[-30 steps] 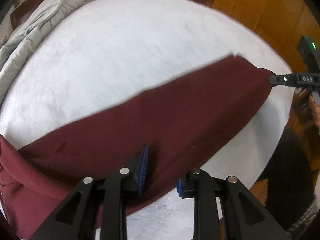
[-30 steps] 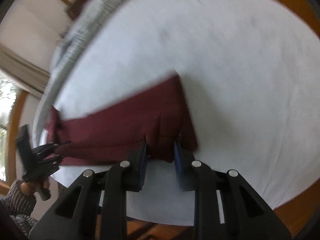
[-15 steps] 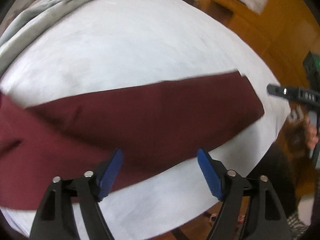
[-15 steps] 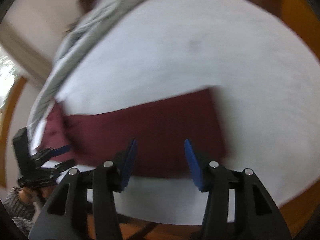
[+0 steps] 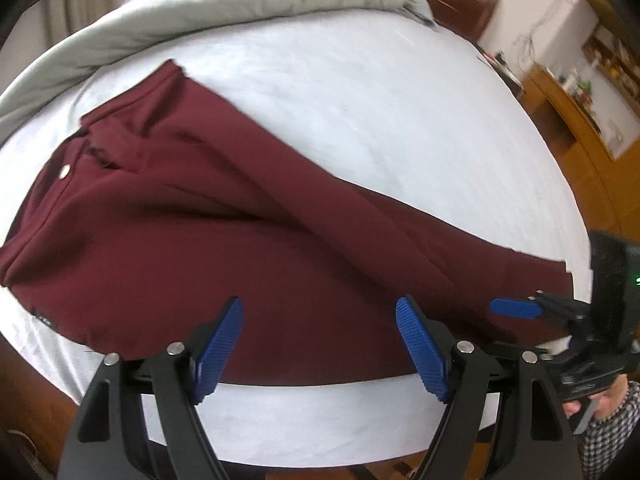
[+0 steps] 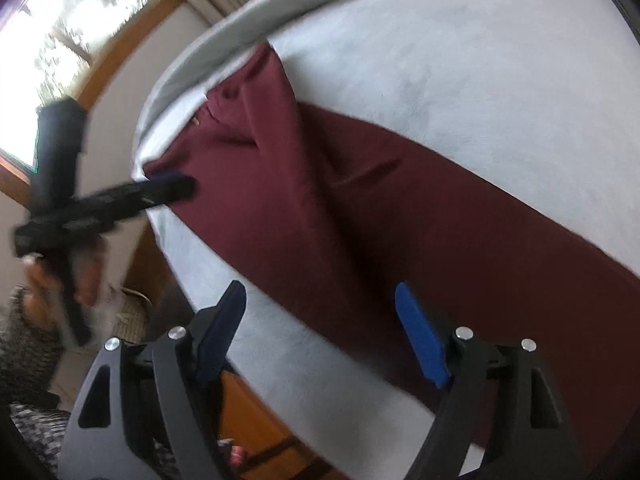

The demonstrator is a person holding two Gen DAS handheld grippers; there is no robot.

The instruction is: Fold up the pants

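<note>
Pants [image 5: 224, 240] in dark maroon lie spread along the near edge of the bed [image 5: 360, 104], folded lengthwise with one leg over the other, the waistband with its small pale button toward the far left in your left wrist view and the leg ends running off to the right. From your right wrist view the same garment [image 6: 360, 208] crosses the frame on a slant, waist end up near the window side. The white sheet under them is bare beyond the cloth, and a grey duvet [image 5: 208, 4] is bunched along the far side of the bed. Wooden furniture [image 5: 568, 104] stands against the wall at the right.

Your left gripper [image 5: 320, 346] hangs over the middle of the near leg with its blue fingers [image 5: 218, 350] spread wide and nothing between them; the cloth lies below, not pinched. Your right gripper [image 6: 320, 334] has just been opening its jaws and they now stand well apart over the pants' near edge and the sheet, holding nothing. Each tool shows in the other's view: the right one [image 5: 520, 309] near the leg ends, the left one [image 6: 172, 186], blurred, near the waist.
</note>
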